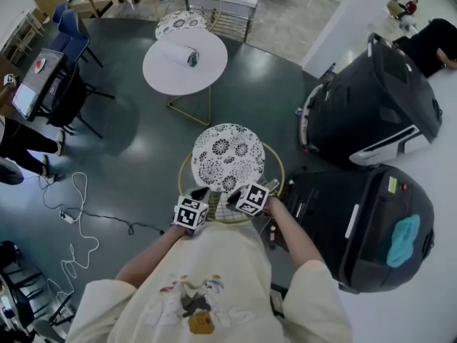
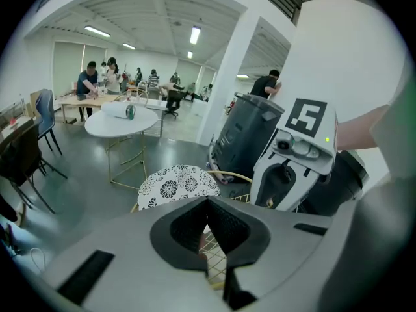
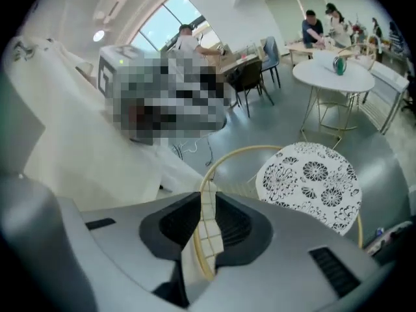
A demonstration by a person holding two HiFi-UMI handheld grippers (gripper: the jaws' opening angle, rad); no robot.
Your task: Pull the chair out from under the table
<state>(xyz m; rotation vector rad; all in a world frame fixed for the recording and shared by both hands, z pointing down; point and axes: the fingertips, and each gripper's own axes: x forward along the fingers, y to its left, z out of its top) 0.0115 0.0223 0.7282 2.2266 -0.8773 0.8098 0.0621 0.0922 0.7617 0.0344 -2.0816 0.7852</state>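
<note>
The left tongs (image 2: 208, 203) are clamped on the wire back (image 2: 218, 265) of the chair (image 1: 228, 156), their jaws nearly meeting over the mesh. The right tongs (image 3: 208, 207), just beside them, pinch the same back, with its grid and gold rim between the pads. The patterned seat lies just ahead of both tips. The table (image 1: 185, 61) stands well beyond, clear of the chair.

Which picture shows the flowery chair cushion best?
The head view: the round flowery cushion shows nearly whole from above. The left gripper view hides its near edge; the right gripper view shows it slanted, off to one side.
</note>
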